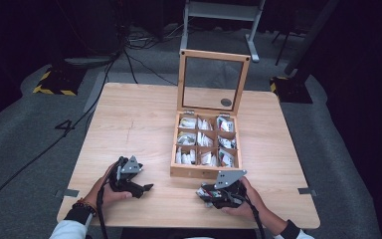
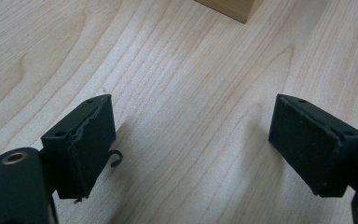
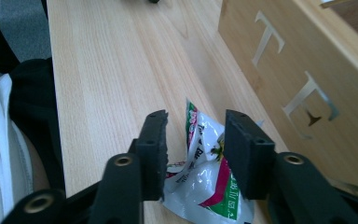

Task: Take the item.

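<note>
Both jaws of the right gripper [image 3: 193,154] stood parted with a small foil sachet [image 3: 205,182] lying loose between them on the table [image 1: 134,124], close to the near edge and just in front of the wooden box [image 1: 206,172]; the pads did not press on it. Across the table, toward the near-left corner, the left gripper [image 2: 191,140] hung low over bare wood with its jaws spread wide and nothing between them. Farther in, the box sat with its glass lid [image 1: 213,82] propped upright and its compartments full of similar sachets. Judging from this, the packet looked freshly set down beside the box, and the risks lay in the withdrawal: a pad [image 3: 244,154] might have snagged the crinkled foil and dragged it along, or nudged it toward the near edge and off the table. Backing out carelessly could also have knocked the box's front wall, which stood very near the right jaw, and jolted the raised lid.
</note>
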The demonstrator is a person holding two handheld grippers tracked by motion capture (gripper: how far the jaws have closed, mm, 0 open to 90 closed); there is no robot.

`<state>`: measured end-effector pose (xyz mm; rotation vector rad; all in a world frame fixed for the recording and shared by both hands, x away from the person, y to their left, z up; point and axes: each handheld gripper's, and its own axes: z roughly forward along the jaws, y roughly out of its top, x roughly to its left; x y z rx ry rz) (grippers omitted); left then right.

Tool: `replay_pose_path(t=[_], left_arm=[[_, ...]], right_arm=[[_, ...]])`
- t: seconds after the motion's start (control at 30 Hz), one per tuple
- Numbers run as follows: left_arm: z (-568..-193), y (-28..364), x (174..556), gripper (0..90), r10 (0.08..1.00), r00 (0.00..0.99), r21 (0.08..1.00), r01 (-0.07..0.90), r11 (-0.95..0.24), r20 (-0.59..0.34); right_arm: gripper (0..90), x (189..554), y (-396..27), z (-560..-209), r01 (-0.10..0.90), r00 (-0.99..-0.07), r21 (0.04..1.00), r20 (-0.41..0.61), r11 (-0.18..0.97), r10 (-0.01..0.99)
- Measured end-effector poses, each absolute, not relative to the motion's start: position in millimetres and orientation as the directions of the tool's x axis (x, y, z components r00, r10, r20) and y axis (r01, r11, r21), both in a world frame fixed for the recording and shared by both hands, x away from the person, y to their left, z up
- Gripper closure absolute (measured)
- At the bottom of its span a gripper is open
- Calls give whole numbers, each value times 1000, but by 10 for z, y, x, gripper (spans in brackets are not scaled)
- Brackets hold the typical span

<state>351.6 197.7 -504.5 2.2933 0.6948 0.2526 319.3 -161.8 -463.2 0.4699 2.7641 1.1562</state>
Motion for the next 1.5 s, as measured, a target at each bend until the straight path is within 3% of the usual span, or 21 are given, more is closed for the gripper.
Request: replay_pose_path(t=[0.33,0.5,0.73,0.9,1.5], left_arm=[[-5045,1971,3512,150,556,831,688,413,-596,-18],[-5036,1959,3502,152,566,824,683,421,-597,-13],[-4997,1948,3511,201,573,820,664,434,-609,-10],[-4937,1948,3516,190,564,826,684,408,-605,7],[-4558,1958,3833,215,587,810,750,401,-526,-21]], right_arm=[[429,3230,-1735,-4487,243,-929,757,3,606,369],[394,3244,-1822,-4400,227,-927,784,-8,578,375],[407,3275,-2002,-4211,192,-913,830,-45,523,406],[394,3339,-2140,-4124,191,-885,850,-67,491,461],[356,3798,-2638,-4011,264,-775,866,-70,423,628]])
